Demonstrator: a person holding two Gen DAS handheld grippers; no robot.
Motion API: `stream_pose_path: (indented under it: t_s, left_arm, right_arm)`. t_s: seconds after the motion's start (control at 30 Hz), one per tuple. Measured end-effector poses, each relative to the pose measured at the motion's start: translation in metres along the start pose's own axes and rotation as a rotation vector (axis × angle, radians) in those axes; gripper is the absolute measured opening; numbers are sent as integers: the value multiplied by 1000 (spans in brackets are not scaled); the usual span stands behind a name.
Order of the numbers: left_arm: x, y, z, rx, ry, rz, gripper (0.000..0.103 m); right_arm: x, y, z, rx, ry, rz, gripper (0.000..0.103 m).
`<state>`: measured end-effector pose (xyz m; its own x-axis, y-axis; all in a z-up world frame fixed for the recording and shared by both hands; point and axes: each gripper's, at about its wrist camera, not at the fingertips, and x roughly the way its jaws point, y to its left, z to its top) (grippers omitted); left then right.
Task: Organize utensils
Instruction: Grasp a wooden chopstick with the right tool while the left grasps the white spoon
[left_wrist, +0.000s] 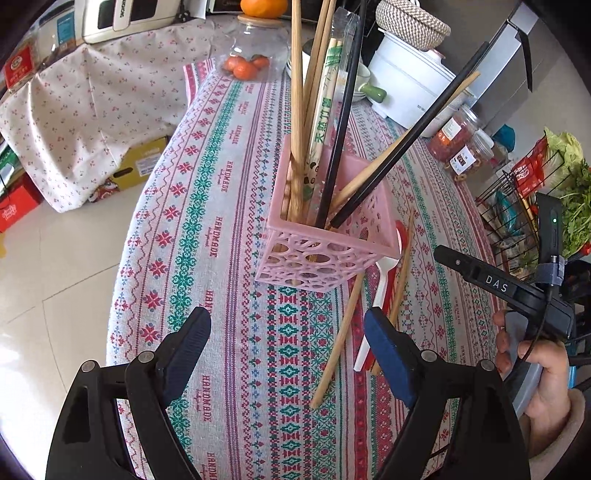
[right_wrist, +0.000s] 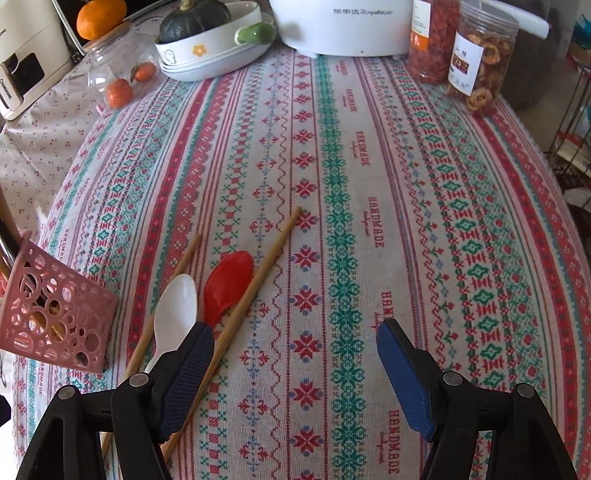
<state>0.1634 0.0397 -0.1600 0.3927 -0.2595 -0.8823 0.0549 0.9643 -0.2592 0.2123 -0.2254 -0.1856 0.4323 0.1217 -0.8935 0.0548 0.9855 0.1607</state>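
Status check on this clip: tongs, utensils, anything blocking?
Left tongs open, empty. Right tongs open, empty. Pink basket holds chopsticks; two wooden chopsticks, white spoon and red spoon on tablecloth. No obstruction seen.

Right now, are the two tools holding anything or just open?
Left tool: open, holding nothing.
Right tool: open, holding nothing.

1. Your worktop (right_wrist: 424, 192) wears a striped, cross-stitch-patterned cloth.
2. Near its left edge stands the pink basket (left_wrist: 325, 236).
3. Beside the basket lie two bamboo chopsticks (right_wrist: 258, 273), a white spoon (right_wrist: 175, 310) and a red spoon (right_wrist: 227, 284).
4. Along the far edge: glass jar (right_wrist: 118, 70), stacked dishes (right_wrist: 214, 51), white cooker (right_wrist: 343, 29), two snack jars (right_wrist: 480, 62).
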Motion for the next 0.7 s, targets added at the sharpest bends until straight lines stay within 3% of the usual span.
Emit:
stream_pose_path:
  t_s: [0.2, 0.27, 0.5, 0.6, 0.67, 0.7]
  left_arm:
    - [6, -4, -2, 30, 18, 8, 87]
    - [6, -5, -2, 39, 17, 10, 87]
    - [7, -9, -6, 87, 13, 28, 87]
    - [7, -17, -8, 122, 11, 32, 87]
    - [5, -23, -11, 157, 4, 35, 87]
    - [4, -27, -13, 177, -5, 37, 87]
  right_arm:
    - [19, 5, 5, -11, 9, 49, 75]
    - [24, 10, 6, -28, 13, 54, 65]
    - [32, 22, 7, -96, -1, -1, 53]
    - [32, 24, 6, -130, 26, -39, 41]
    - [31, 23, 4, -167, 36, -69, 25]
    - [30, 20, 3, -163, 45, -67, 22]
